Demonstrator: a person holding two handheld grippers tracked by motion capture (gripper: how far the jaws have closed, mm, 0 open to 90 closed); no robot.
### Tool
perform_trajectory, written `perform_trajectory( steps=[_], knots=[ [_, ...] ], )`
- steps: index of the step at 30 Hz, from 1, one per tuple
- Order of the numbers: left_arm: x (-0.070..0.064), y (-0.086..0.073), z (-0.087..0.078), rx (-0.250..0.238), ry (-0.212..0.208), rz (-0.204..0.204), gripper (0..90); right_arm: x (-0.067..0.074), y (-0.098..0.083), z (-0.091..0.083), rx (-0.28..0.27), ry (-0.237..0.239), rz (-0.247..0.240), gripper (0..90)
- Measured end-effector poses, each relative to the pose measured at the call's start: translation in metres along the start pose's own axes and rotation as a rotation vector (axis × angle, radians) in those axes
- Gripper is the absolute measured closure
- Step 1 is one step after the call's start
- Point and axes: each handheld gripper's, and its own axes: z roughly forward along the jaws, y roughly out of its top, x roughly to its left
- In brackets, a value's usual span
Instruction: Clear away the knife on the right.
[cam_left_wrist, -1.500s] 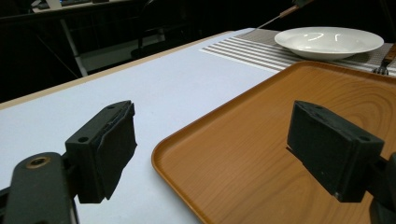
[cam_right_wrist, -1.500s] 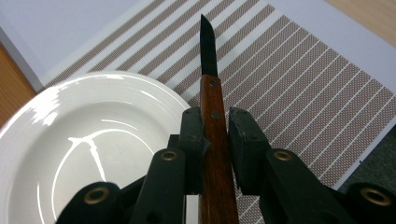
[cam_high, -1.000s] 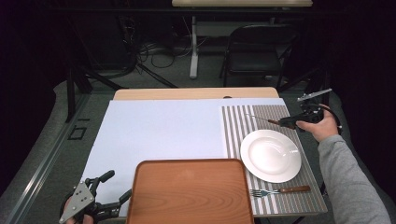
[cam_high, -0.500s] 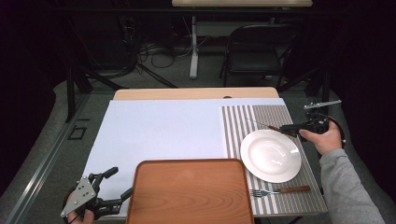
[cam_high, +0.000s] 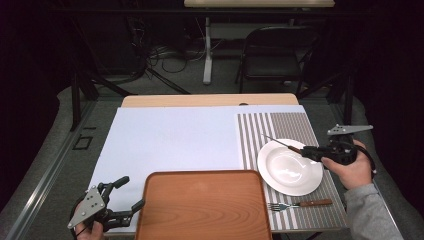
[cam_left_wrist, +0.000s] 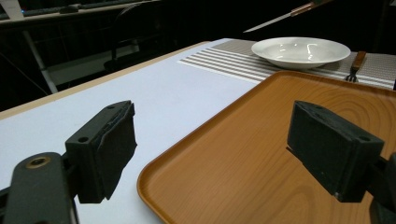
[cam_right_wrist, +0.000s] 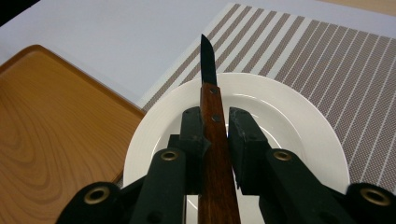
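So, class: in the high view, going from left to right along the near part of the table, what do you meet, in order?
Left tool → wooden tray → fork → hand with the right tool, which clamps a knife over the white plate.

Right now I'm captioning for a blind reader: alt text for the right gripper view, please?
Black tongs grip a wooden-handled knife above a white plate, blade pointing away. The plate sits on a striped mat; a wooden tray lies at left.
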Motion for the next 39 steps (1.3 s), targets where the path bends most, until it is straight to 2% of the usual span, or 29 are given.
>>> perform_trajectory(
  steps=[3,12,15,20,24,29,39],
  knots=[
    [0.0,0.001,0.0,-0.002,-0.001,0.002,15.2,0.014,-0.008,-0.009,-0.027,-0.007,-0.023,76.3],
    [-0.001,0.002,-0.001,-0.005,0.006,0.008,15.2,0.047,-0.039,-0.032,-0.069,-0.038,-0.052,76.3],
    [-0.001,0.001,0.0,-0.004,0.008,0.008,15.2,0.055,-0.05,-0.036,-0.072,-0.022,-0.054,76.3],
    [0.0,0.001,0.001,0.0,0.004,0.004,15.2,0.069,-0.063,-0.041,-0.092,-0.025,-0.047,76.3],
    [-0.001,0.001,0.001,0.0,0.009,0.004,15.2,0.077,-0.069,-0.039,-0.104,-0.017,-0.038,76.3],
    [-0.002,0.001,0.0,-0.005,0.01,0.007,15.2,0.09,-0.069,-0.032,-0.1,-0.016,-0.057,76.3],
    [-0.002,0.001,0.0,-0.005,0.01,0.006,15.2,0.119,-0.066,-0.006,-0.078,0.049,-0.105,76.3]
  ],
)
